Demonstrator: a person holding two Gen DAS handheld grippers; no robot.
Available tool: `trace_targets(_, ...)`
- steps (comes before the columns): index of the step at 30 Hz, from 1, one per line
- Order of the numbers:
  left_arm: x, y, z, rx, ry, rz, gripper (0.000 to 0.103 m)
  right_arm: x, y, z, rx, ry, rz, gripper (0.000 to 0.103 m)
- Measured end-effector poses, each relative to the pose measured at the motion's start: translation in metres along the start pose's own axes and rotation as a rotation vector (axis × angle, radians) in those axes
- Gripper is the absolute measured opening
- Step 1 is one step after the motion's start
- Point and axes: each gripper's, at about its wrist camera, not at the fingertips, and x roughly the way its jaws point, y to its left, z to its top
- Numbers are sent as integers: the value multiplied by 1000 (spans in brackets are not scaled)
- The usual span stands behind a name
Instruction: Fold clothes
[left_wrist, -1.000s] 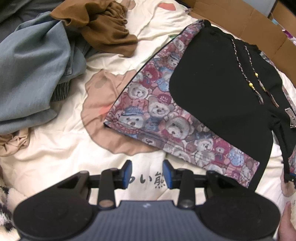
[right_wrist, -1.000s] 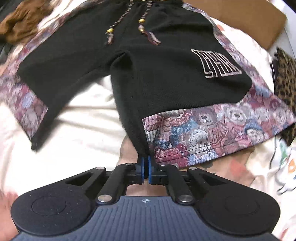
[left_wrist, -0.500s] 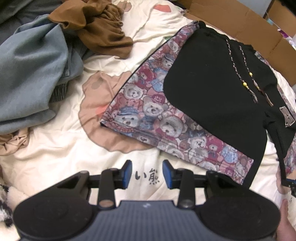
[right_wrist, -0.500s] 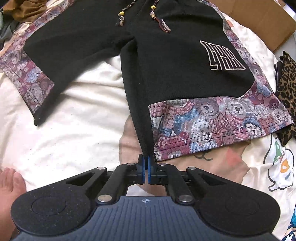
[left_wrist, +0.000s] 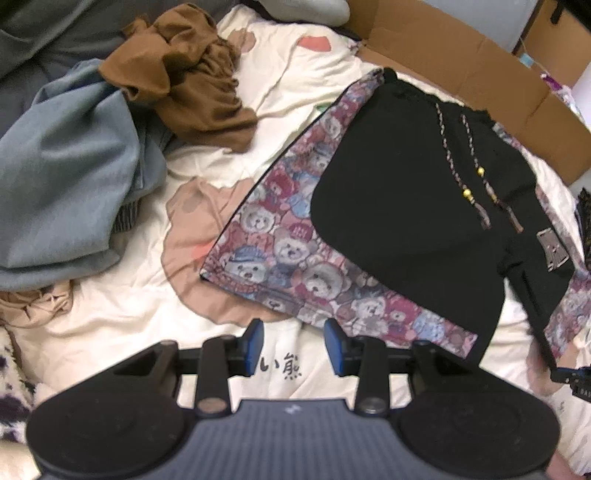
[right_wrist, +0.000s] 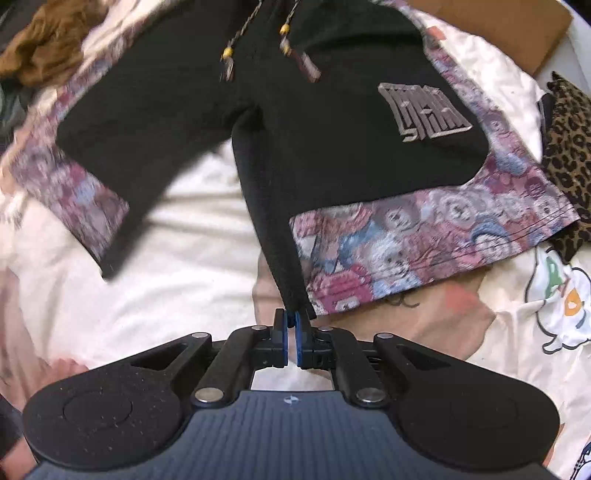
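Black shorts (left_wrist: 406, 206) with teddy-bear print side panels lie flat on the cream bedsheet (left_wrist: 110, 314), drawstrings toward the far side. My left gripper (left_wrist: 293, 341) hovers open over bare sheet just in front of the left leg's hem, nothing between its fingers. In the right wrist view the shorts (right_wrist: 332, 129) show a grey logo on the right leg. My right gripper (right_wrist: 291, 332) pinches the inner black hem corner of that leg, which runs up taut into the pads; its jaws are opening slightly with the cloth still between them.
A grey-blue garment (left_wrist: 66, 192) and a crumpled brown one (left_wrist: 184, 74) are piled at the far left. A cardboard box (left_wrist: 461, 74) borders the far side. Leopard-print cloth (right_wrist: 569, 140) lies beside the right leg. A person's bare skin (right_wrist: 62, 369) shows at lower left.
Both grippers have risen, so the shorts look smaller. The right gripper has lifted the inner hem corner off the sheet with it.
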Motion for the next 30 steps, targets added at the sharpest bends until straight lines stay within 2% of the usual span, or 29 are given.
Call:
trace_targets(6,-27,-7,14,6,-34,-5,39,-43,-16,14,74,-78,24,6)
trace_targets(11,-52,-17,26,11,-56,-3,41,-89,-26,38,108,-160,37,22)
trace_targets(20,-107,-40,59,52,-113,-3,46,-191,-64,97,149,-328,45,40)
trace_targets(27,-147,-55,88,84,-135,13,49,-245,-92,138,168,-395,72,43)
trace_targets(30,-159,-58,99,96,-141,30,52,-257,-100,148,154,-405,74,49)
